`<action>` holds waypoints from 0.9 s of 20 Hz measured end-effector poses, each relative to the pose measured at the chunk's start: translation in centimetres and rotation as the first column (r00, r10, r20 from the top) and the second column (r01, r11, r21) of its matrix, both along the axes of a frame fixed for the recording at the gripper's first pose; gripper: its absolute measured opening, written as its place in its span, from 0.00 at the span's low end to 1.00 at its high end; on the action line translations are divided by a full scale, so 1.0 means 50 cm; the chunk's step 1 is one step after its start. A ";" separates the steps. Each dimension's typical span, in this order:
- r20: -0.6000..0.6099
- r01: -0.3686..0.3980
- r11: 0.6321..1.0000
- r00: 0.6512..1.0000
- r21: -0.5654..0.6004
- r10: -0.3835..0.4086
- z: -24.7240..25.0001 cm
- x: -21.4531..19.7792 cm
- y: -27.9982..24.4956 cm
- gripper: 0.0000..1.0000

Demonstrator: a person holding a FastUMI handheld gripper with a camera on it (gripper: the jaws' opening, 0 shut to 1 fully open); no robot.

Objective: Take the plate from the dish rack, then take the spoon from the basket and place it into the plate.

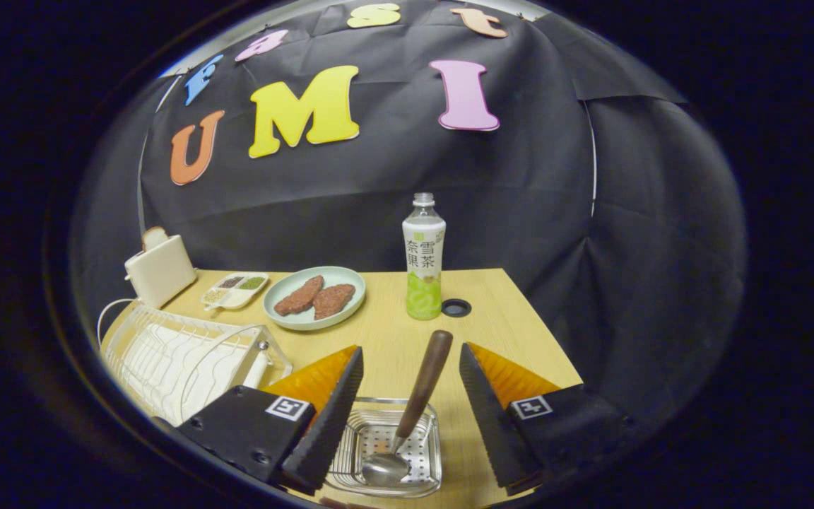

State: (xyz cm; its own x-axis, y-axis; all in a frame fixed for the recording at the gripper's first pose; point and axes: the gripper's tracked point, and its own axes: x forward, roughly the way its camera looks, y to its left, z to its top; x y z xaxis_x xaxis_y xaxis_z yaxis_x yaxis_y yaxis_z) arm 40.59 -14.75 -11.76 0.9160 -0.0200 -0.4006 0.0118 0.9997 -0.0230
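**Spoon sitting right between the fingers, nothing grabbed yet**

The gripper hangs wide open and empty over the basket; the spoon leans in it, bowl down on the mesh, dark handle tilting up and away toward the bottle, so its long axis runs roughly straight ahead between the fingers. It looks light and stiff; the steel bowl is probably slick, so the wooden handle seems the better place to pinch. The plate lies flat on the table beyond, with two patties on it, the dish rack off to the left.
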 end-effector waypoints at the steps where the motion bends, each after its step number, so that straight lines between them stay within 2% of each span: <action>1: -0.001 -0.022 1.000 1.000 0.010 0.022 -0.004 0.001 0.014 0.76; 4: -0.023 -0.024 1.000 0.999 0.008 0.024 -0.024 0.016 0.026 0.40; 6: -0.027 -0.025 0.999 0.999 0.023 0.026 -0.027 0.013 0.035 0.22; 10: 0.085 -0.002 1.000 0.996 -0.010 0.003 0.030 -0.017 0.040 0.16; 14: 0.191 0.061 0.996 0.980 -0.067 -0.048 0.104 -0.057 0.029 0.15; 18: 0.261 0.082 0.992 0.964 -0.093 -0.056 0.189 -0.128 0.041 0.15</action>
State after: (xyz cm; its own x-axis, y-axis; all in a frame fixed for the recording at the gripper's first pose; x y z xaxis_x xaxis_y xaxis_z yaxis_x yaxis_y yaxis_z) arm 34.19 -12.69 -2.32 0.9828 -0.1153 -0.1440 0.0996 0.9887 -0.1121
